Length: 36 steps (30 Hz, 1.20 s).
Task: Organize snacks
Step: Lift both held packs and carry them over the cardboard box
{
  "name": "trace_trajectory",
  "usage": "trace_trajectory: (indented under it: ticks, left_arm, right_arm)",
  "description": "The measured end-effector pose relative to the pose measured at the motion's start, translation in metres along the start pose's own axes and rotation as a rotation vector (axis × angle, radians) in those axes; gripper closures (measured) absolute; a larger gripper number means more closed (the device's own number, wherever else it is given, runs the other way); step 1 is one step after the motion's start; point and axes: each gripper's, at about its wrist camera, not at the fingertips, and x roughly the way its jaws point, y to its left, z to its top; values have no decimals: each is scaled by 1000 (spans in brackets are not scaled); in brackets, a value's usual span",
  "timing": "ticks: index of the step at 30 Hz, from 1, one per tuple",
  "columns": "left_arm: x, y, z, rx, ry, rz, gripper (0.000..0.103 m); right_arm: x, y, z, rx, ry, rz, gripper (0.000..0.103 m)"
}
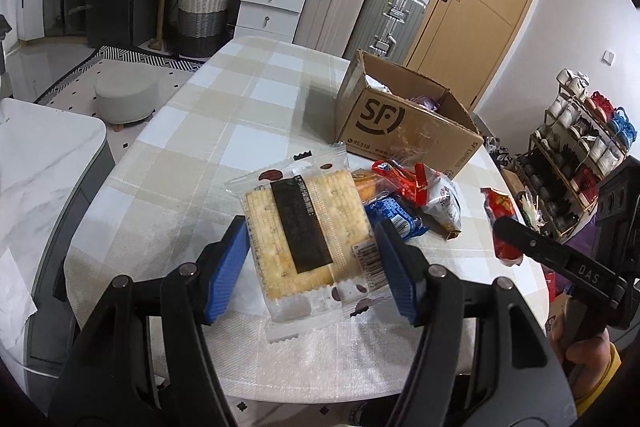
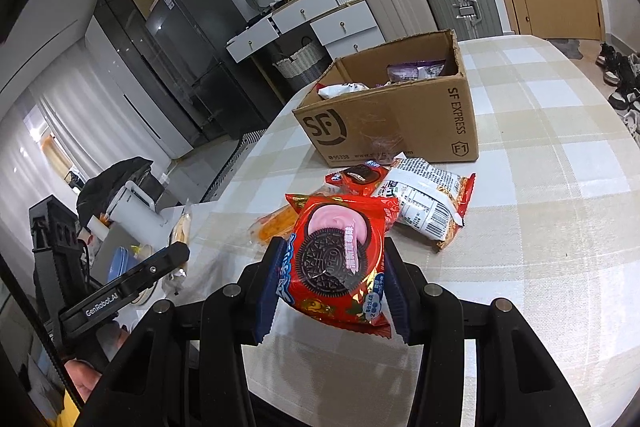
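- The left gripper is pinching a clear cracker pack by its two side edges, and the pack is hanging above the checked table. The blue pads are squeezing thin plastic more than the crackers, so the pack could be slipping out or tipping.
- The crackers are brittle. If the jaws are squeezing harder, the crackers could be cracking inside.
- The right gripper is pinching a red cookie pack across its middle. The wrapper is shiny and puffy, so it could be sliding down between the pads on the way.
- The cardboard box is sitting open, a little farther along the table, with a few snacks already inside. I think both packs are going there, but that is only my guess.
- A small pile of snacks is lying between the hands and the box. A pack carried too low could be bumping the pile and pushing snacks around.
- Both hands are working close together. In the left wrist view the other gripper is poking in from the right, so the two could be knocking each other near the box.
- The box wall is tall. A pack that hits the rim could be dropping outside onto the table.
- I cannot tell how full the box is, since its far side is hidden.
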Motion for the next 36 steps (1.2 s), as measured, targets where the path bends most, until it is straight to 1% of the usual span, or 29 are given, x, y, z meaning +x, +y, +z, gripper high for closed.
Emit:
trace_trajectory:
  ticks: [8,13,16,20,26,36]
  left_arm:
    - [0,0,0,-5,-2,4,41]
    - [-1,-10,3,17,-20,5,41]
    - [-6,-19,8,41,-50,7,41]
    - [-13,-30,15,59,-60,-9,41]
    - [-16,-51,30,105,-82,-13,41]
    - [-15,-70,58,136,-106,-21,41]
  right_arm:
    - [-4,-2,2,9,-23,8,56]
    - [-10,-6,5,21,-47,17,56]
    - [-15,-6,6,15,-64,19,56]
    - [-22,-6,8,0,-96,19,56]
    - [-36,-2,14,-19,-156,46,56]
    - [-46,11,34,-91,-213,45,56]
